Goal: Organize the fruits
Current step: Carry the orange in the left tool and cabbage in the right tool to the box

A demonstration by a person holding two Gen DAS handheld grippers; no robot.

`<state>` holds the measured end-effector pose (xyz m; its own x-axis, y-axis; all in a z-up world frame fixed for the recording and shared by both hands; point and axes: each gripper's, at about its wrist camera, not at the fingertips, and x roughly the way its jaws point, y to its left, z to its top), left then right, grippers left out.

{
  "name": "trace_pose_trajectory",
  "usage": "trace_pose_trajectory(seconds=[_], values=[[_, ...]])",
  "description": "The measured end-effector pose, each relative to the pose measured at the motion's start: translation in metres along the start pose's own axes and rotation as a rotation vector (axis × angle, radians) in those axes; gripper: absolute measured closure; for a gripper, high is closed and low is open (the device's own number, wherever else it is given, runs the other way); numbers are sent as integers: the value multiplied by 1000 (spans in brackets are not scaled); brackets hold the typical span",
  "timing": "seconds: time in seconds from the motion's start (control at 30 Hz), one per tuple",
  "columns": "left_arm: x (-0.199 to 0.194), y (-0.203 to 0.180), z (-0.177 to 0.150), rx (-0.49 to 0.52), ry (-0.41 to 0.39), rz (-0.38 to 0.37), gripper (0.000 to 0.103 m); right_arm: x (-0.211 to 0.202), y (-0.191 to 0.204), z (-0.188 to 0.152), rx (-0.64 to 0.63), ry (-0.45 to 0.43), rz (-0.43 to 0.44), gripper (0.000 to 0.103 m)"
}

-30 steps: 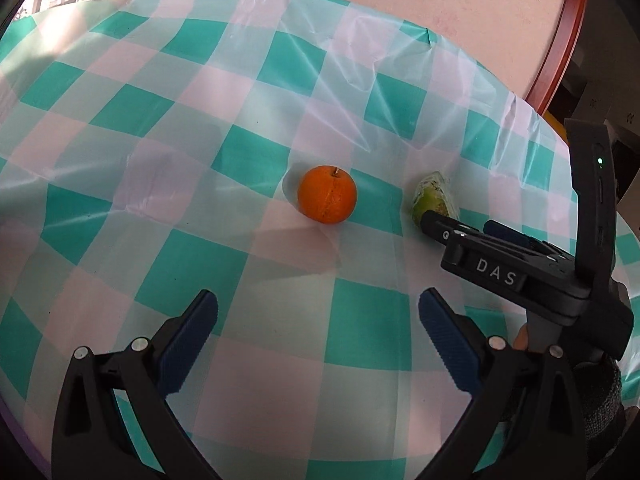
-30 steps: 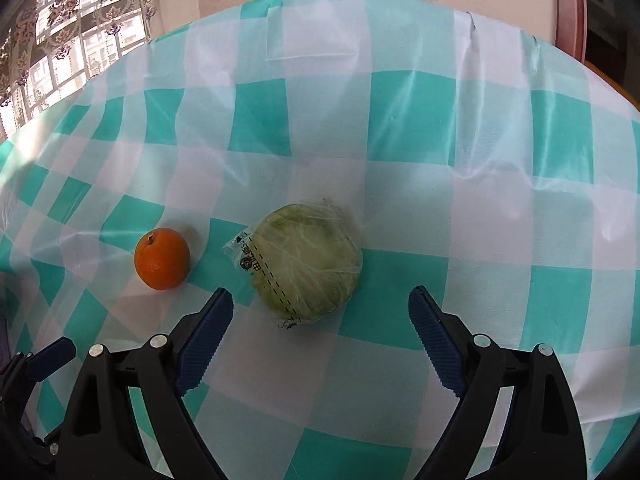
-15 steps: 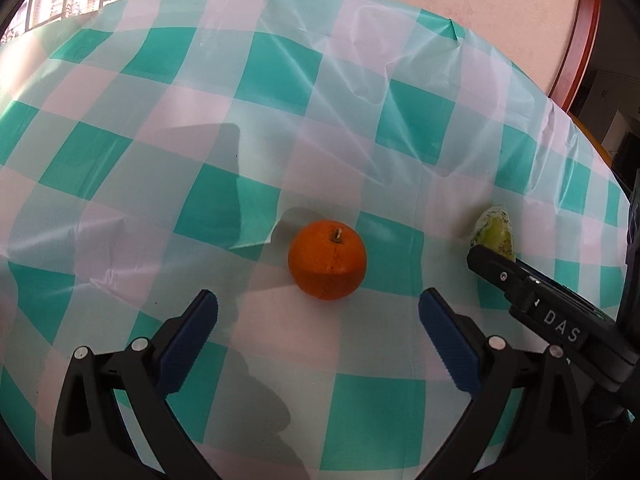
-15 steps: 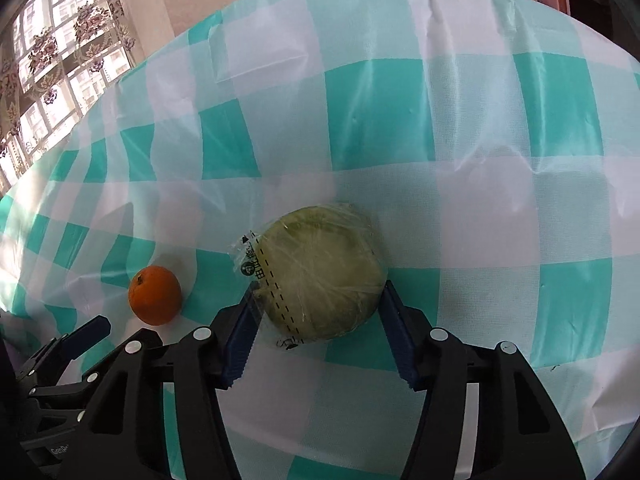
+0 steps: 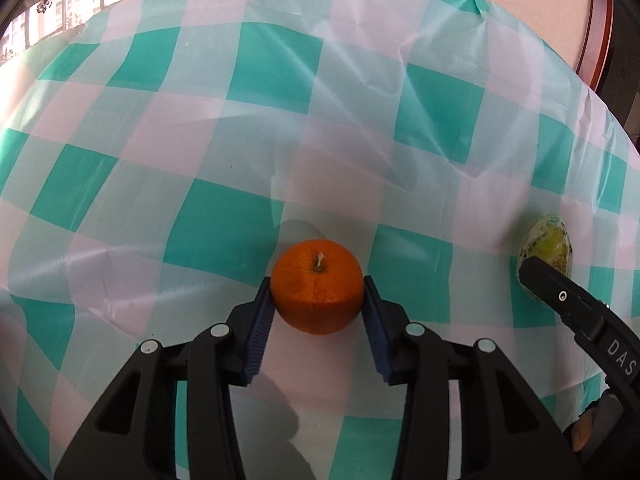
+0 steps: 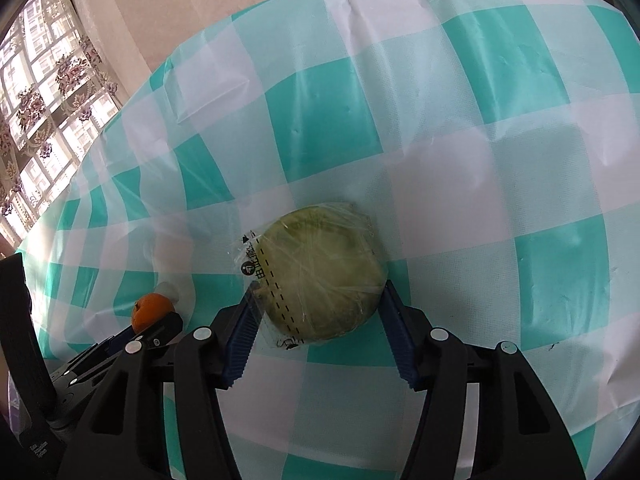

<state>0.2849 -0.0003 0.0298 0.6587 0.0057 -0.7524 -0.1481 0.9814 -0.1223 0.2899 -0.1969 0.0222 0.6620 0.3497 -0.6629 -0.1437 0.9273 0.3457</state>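
— Teal-and-white checked cloth (image 5: 224,232) covers the whole table, with a pale wall behind and a patterned curtain (image 6: 60,92) at the window on the left. Where is the fruit?

— An orange (image 5: 318,286) sits upright on the cloth, stem up, right between the blue pads of the left gripper (image 5: 318,304). Those jaws are closing, and both pads already touch its sides.

— And the other piece?

— A round pale-green fruit (image 6: 320,276) wrapped in a clear plastic bag with a printed, dashed strip down its left side. It lies on the cloth between the fingers of the right gripper (image 6: 318,312); the pads press against the bag on both sides, at a medium width.

— How far apart are the two fruits?

— Near each other, not touching. In the left wrist view the bagged fruit shows at the right edge, partly behind the black body of the other gripper. In the right wrist view the orange peeks out at lower left, half hidden by the left gripper's finger.

— Any bowl or basket?

— The bag is the only container I can see, and it holds just that one green fruit.
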Motion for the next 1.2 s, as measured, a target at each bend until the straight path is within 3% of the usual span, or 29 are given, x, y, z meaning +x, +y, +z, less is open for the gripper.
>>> trace_pose_trajectory(seconds=[0.5, 0.87, 1.2], values=[[-20, 35, -7, -61, -52, -57, 60, -2, 2, -3, 36, -25, -41, 46], [-24, 55, -27, -164, -16, -94, 60, -16, 8, -21, 38, -34, -7, 46], [-55, 50, -56, -119, -13, -88, 60, -36, 30, -55, 28, -11, 22, 46]])
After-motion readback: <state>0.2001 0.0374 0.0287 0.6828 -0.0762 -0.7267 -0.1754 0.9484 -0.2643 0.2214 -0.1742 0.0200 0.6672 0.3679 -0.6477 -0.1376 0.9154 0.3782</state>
